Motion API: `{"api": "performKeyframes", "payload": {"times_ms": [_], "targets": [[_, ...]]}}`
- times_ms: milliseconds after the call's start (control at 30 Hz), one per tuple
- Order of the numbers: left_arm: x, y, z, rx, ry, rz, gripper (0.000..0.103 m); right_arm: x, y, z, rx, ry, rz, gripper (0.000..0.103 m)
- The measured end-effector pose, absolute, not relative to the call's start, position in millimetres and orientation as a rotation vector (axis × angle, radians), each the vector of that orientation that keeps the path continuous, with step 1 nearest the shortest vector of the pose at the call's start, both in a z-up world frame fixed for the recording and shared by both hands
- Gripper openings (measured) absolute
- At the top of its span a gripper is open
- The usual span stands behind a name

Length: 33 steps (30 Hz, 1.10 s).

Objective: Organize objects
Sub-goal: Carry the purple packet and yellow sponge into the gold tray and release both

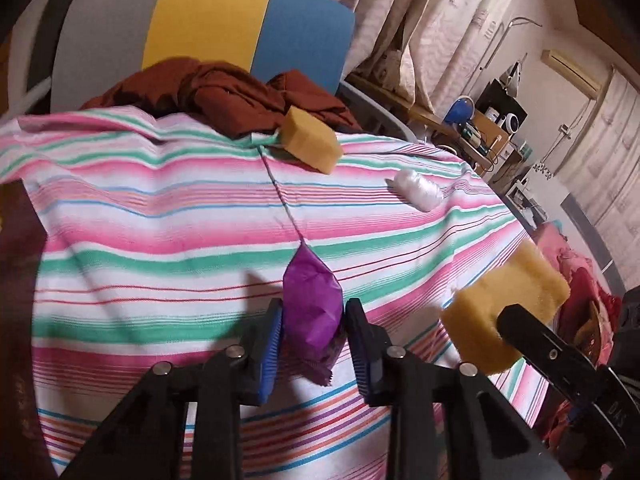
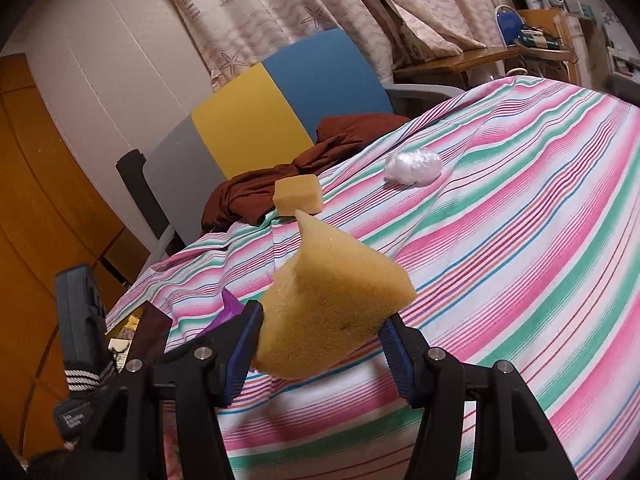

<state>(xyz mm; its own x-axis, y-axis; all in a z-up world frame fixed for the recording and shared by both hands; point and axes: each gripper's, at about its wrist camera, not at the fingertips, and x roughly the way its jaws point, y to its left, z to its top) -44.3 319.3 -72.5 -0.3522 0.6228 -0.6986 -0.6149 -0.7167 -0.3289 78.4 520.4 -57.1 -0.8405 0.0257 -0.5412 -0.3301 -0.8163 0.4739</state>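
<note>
My left gripper (image 1: 314,312) is shut on a purple crumpled packet (image 1: 314,300), its blue pads pressing both sides just above the striped tablecloth (image 1: 160,208). My right gripper (image 2: 322,320) is shut on a yellow sponge (image 2: 336,292) and holds it tilted above the cloth. In the left wrist view that same sponge (image 1: 516,288) shows at the right. A second yellow sponge (image 1: 310,142) (image 2: 298,194) lies at the table's far side. A white crumpled plastic ball (image 1: 418,189) (image 2: 414,166) lies to its right.
A rust-brown cloth (image 1: 224,92) is heaped at the far edge against a chair with a grey, yellow and blue back (image 1: 208,20). A dark maroon book (image 1: 20,280) lies at the left edge. Right of the table are pink bedding (image 1: 580,280) and a cluttered shelf (image 1: 480,128).
</note>
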Motion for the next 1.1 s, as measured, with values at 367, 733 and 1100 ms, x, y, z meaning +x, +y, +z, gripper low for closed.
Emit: {"api": "performKeyframes", "payload": {"times_ms": [367, 733, 1100], "targets": [[-21.1, 250.2, -32.9, -1.012, -0.126, 2.101, 0.028, 70.4, 481.7, -45.1, -0.829, 0.848, 2.821, 0.059], [-27.7, 116.3, -8.3, -0.982, -0.302, 2.279, 0.028, 46.5, 384.8, -17.6, -0.964, 0.731, 3.087, 0.059], [-39.6, 18.4, -35.5, -1.118, -0.343, 2.416, 0.029, 36.1, 268.8, -20.4, -1.262, 0.454, 3.319, 0.063]]}}
